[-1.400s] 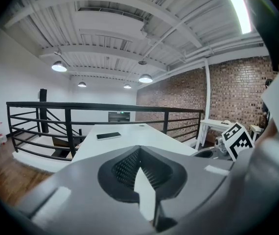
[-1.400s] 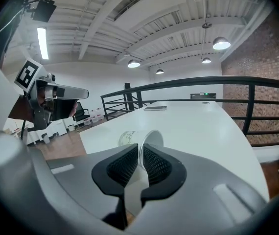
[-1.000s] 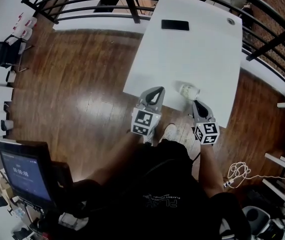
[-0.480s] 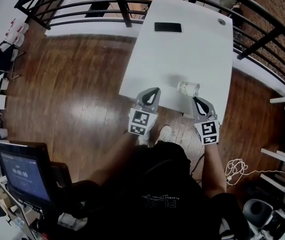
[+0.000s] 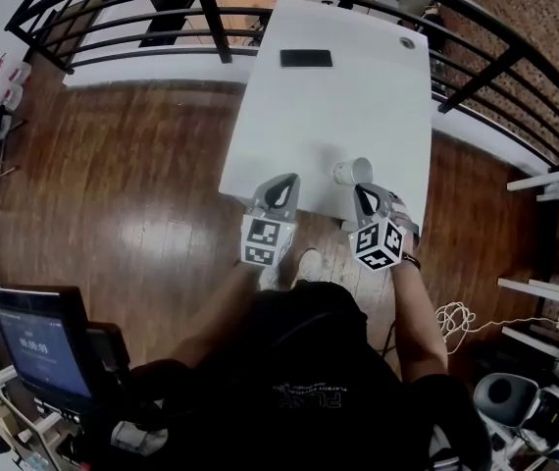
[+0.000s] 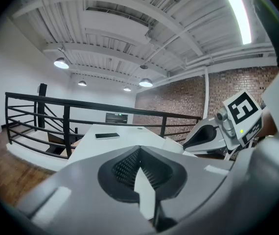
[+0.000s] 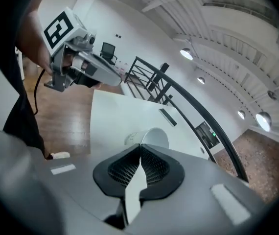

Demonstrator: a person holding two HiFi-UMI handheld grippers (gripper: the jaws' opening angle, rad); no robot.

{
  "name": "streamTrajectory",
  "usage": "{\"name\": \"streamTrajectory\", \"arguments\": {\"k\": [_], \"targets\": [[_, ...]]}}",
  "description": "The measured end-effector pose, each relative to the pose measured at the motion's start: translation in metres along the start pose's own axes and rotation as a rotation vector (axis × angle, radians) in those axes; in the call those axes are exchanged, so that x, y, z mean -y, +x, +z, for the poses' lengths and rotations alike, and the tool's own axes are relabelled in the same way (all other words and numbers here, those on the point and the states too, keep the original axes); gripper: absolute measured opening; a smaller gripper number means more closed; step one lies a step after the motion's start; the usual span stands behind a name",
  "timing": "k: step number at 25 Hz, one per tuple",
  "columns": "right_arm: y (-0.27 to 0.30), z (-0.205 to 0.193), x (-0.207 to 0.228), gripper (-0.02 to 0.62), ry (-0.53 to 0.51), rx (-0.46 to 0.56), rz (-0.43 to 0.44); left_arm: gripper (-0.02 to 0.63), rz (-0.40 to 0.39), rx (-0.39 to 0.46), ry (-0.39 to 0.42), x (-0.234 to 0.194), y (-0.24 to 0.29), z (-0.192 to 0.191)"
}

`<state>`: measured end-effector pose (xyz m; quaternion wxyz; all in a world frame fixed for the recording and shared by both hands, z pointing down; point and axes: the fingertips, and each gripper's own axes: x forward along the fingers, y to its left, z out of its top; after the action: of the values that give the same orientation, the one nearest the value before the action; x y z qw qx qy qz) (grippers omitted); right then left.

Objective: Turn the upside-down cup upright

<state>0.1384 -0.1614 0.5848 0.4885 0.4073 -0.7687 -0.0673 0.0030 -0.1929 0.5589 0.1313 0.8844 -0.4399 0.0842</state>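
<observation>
A white paper cup (image 5: 352,172) hangs tilted on its side just above the near part of the white table (image 5: 329,116). In the right gripper view its open mouth (image 7: 155,138) shows right past the jaw tips. My right gripper (image 5: 362,194) pinches the cup's rim, and its jaws are closing on the thin wall between them (image 7: 140,146). My left gripper (image 5: 281,188) hovers at the table's near edge, left of the cup. It is shut with nothing in it (image 6: 139,150). From the left gripper view the right gripper (image 6: 213,133) is seen at the right.
A black phone (image 5: 306,58) lies at the table's far end, also in the left gripper view (image 6: 107,135). A black railing (image 5: 211,13) runs behind and to the right of the table. Wooden floor surrounds it. A monitor (image 5: 39,346) stands at the lower left.
My right gripper has rolled and risen a little, taking the cup with it; the cup has tipped round and its mouth now shows. The left gripper has stayed put.
</observation>
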Motion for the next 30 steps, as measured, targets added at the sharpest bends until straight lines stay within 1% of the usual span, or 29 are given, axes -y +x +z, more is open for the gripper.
{"name": "streamTrajectory", "arguments": {"k": [3, 6, 8, 10, 13, 17, 18, 19, 20, 21, 26, 28, 30], "targets": [[0.009, -0.006, -0.01, 0.023, -0.096, -0.12, 0.021, -0.005, 0.001, 0.007, -0.036, -0.004, -0.002, 0.002], [0.021, -0.017, -0.021, 0.023, -0.175, -0.235, 0.061, -0.005, 0.004, 0.013, -0.047, -0.007, -0.003, 0.006], [0.028, -0.027, -0.028, 0.025, -0.218, -0.294, 0.083, -0.005, 0.003, 0.015, -0.043, -0.006, -0.005, 0.007], [0.033, -0.032, -0.032, 0.025, -0.25, -0.319, 0.09, -0.005, 0.001, 0.018, -0.041, -0.005, -0.006, 0.008], [0.036, -0.033, -0.034, 0.026, -0.287, -0.338, 0.081, -0.005, -0.006, 0.022, -0.068, -0.005, -0.008, 0.009], [0.039, -0.032, -0.036, 0.029, -0.321, -0.34, 0.063, -0.005, -0.011, 0.033, -0.073, -0.006, -0.008, 0.014], [0.04, -0.032, -0.037, 0.036, -0.325, -0.339, 0.064, -0.005, -0.012, 0.036, -0.073, -0.006, -0.008, 0.015], [0.04, -0.032, -0.037, 0.075, -0.329, -0.337, 0.065, -0.005, -0.012, 0.039, -0.073, -0.007, -0.009, 0.015], [0.04, -0.032, -0.038, 0.114, -0.332, -0.336, 0.065, -0.005, -0.013, 0.042, -0.074, -0.007, -0.01, 0.016], [0.04, -0.032, -0.038, 0.126, -0.333, -0.333, 0.064, -0.005, -0.013, 0.044, -0.073, -0.008, -0.01, 0.016], [0.025, -0.02, -0.032, 0.127, -0.279, -0.277, 0.023, -0.005, -0.018, 0.047, -0.062, -0.01, -0.014, 0.014], [0.013, -0.015, -0.025, 0.126, -0.219, -0.243, -0.016, -0.005, -0.027, 0.049, -0.052, -0.009, -0.015, 0.015], [0.0, -0.011, -0.018, 0.124, -0.102, -0.194, -0.063, -0.005, -0.041, 0.051, -0.035, -0.006, -0.017, 0.016]]}}
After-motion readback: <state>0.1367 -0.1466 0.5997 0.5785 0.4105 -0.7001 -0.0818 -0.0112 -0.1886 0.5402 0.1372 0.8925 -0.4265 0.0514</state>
